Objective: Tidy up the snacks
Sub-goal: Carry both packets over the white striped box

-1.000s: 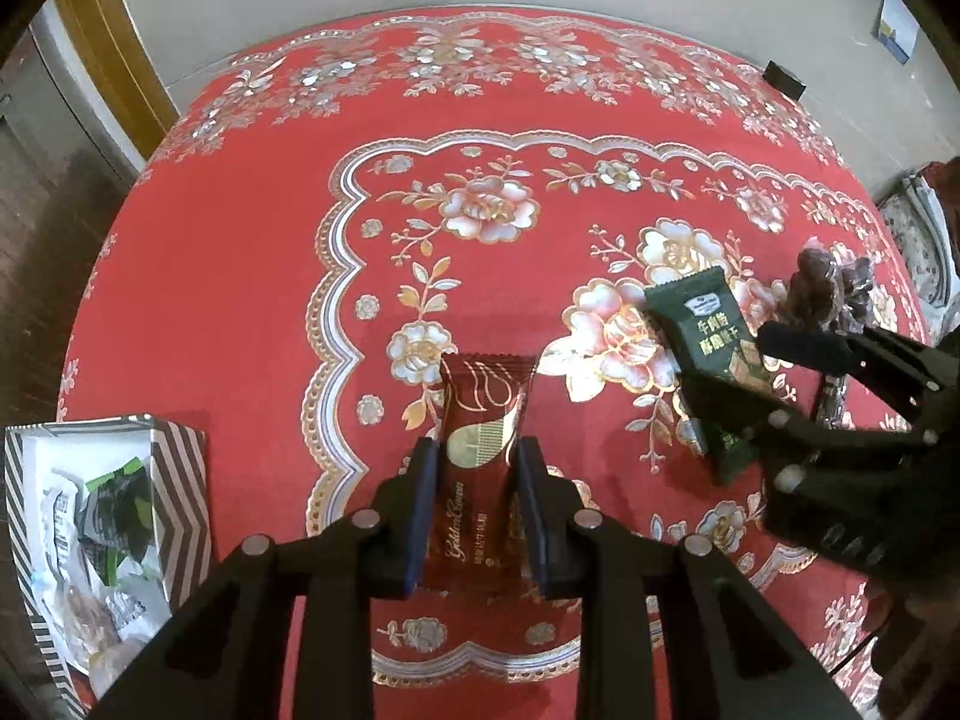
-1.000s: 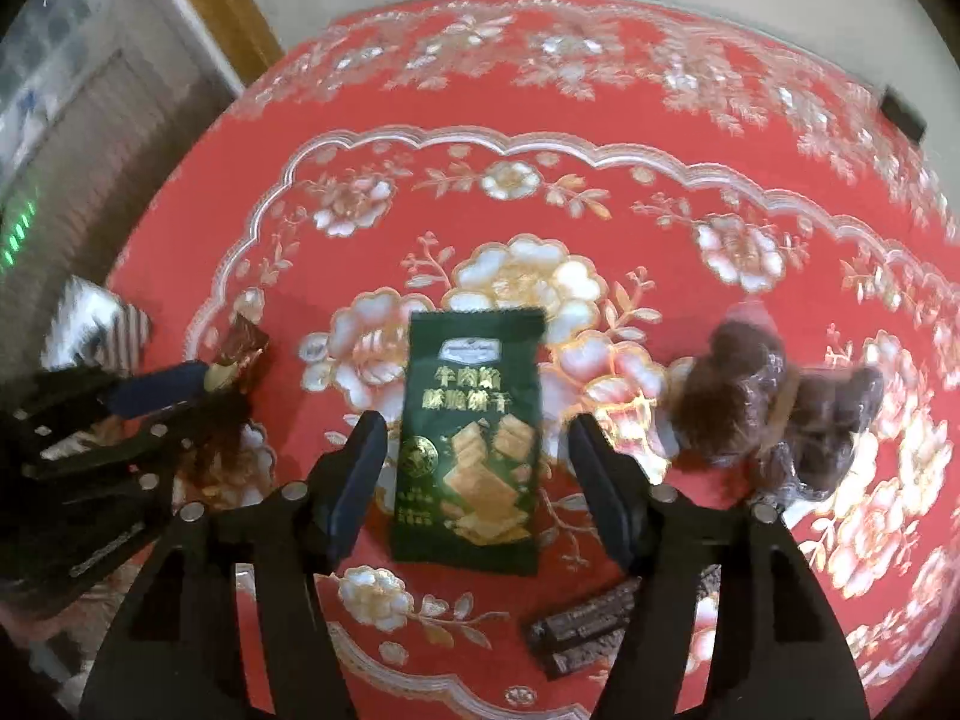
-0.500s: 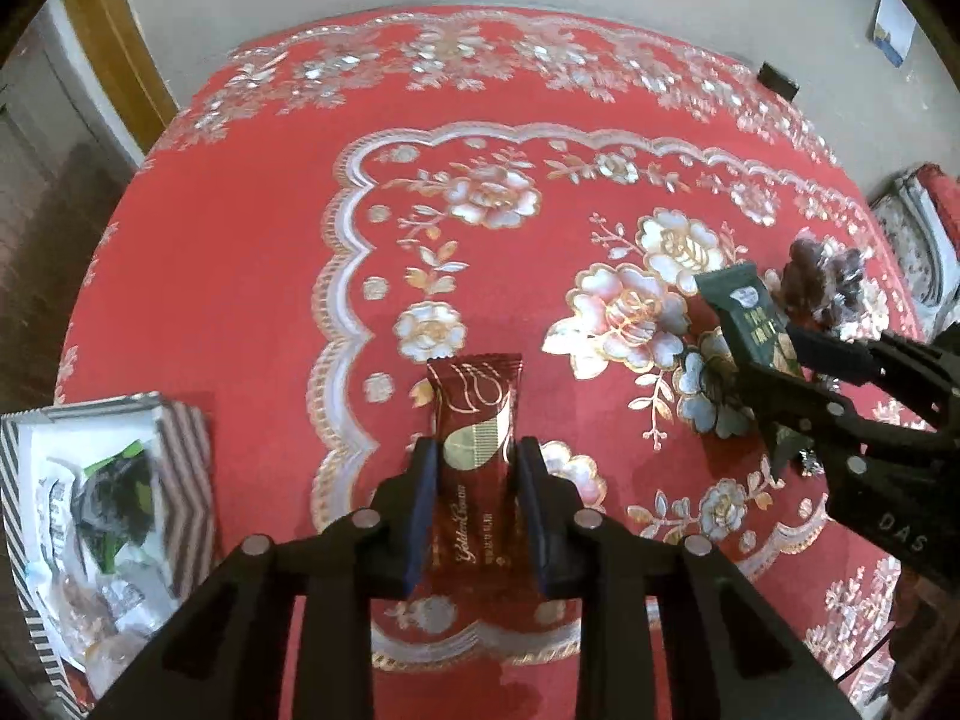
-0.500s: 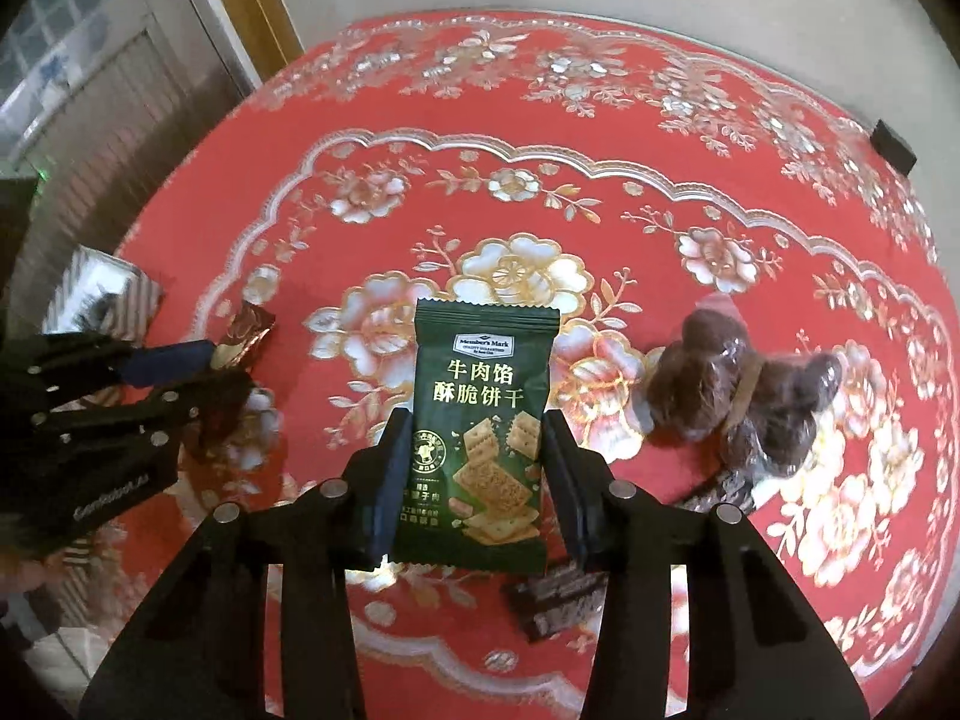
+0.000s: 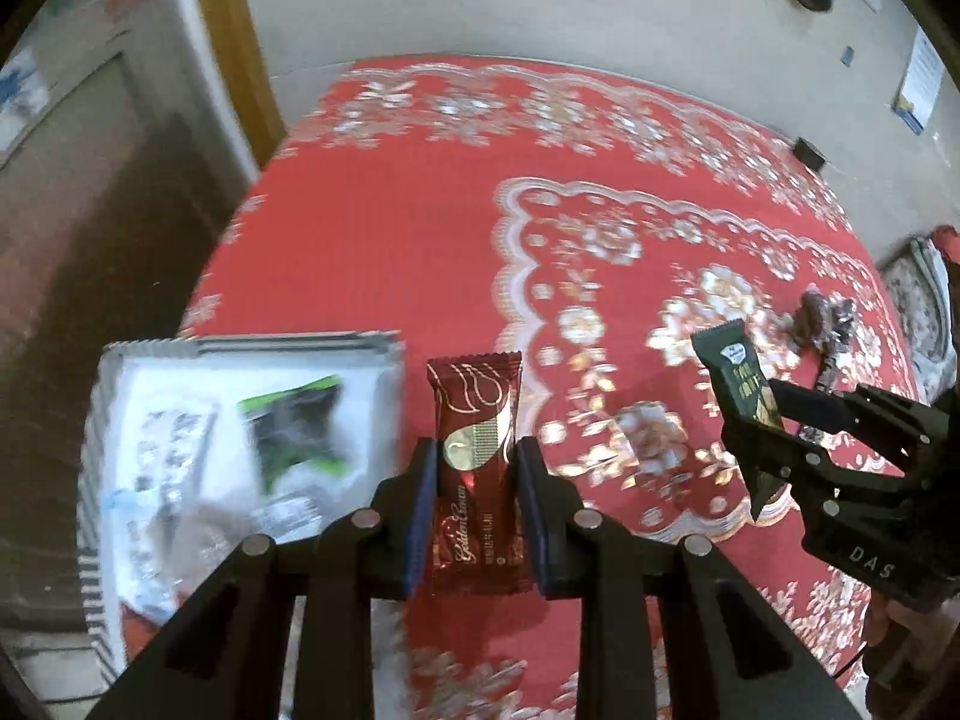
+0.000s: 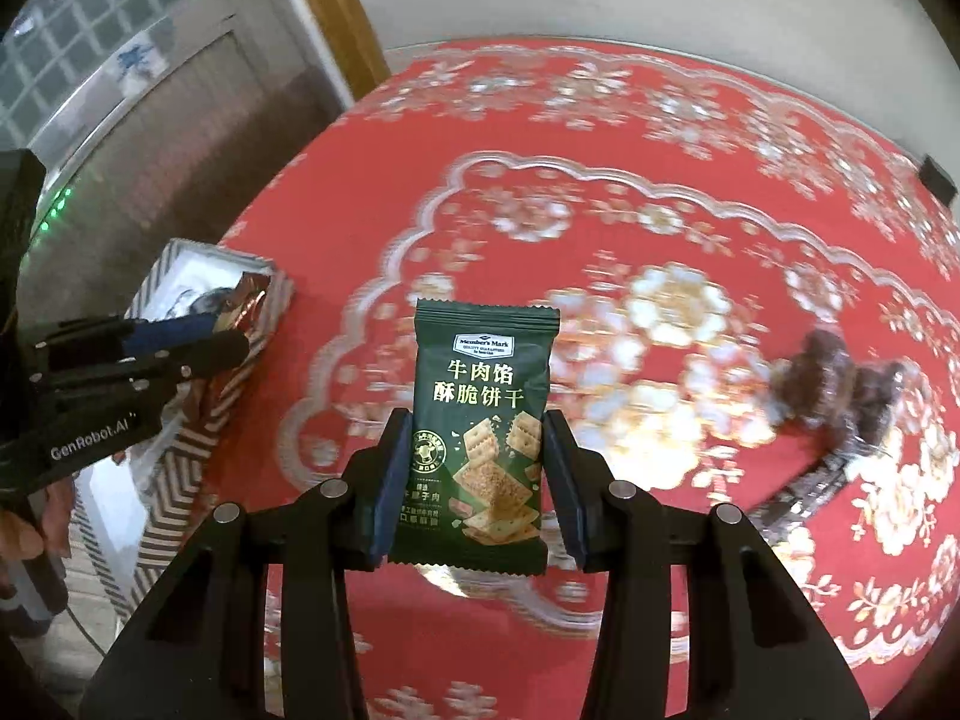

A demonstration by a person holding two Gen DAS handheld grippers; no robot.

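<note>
Left wrist view: left gripper (image 5: 471, 480) clamped on a dark red snack bar (image 5: 477, 480), pads pressing its two long edges, the bar lifted above the red floral cloth (image 5: 390, 252). Striped box (image 5: 96, 480) sits lower left, just beside the bar, at the cloth's edge, with blurred wrappers inside. Right gripper (image 5: 759, 420) at far right, pinching a green cracker packet (image 5: 735, 378). Brown wrapped sweets (image 5: 822, 312) lie on the cloth beyond it.

Right wrist view: right gripper (image 6: 474, 480) narrowed onto the green cracker packet (image 6: 483, 438), pads tight on both sides, packet upright and clear of the cloth (image 6: 600, 132). Left gripper (image 6: 234, 336) at far left, over the striped box (image 6: 192, 420), the red bar's (image 6: 249, 300) end showing past its tips. Brown sweets (image 6: 834, 384) at right, dark bars (image 6: 804, 492) just below them.
</note>
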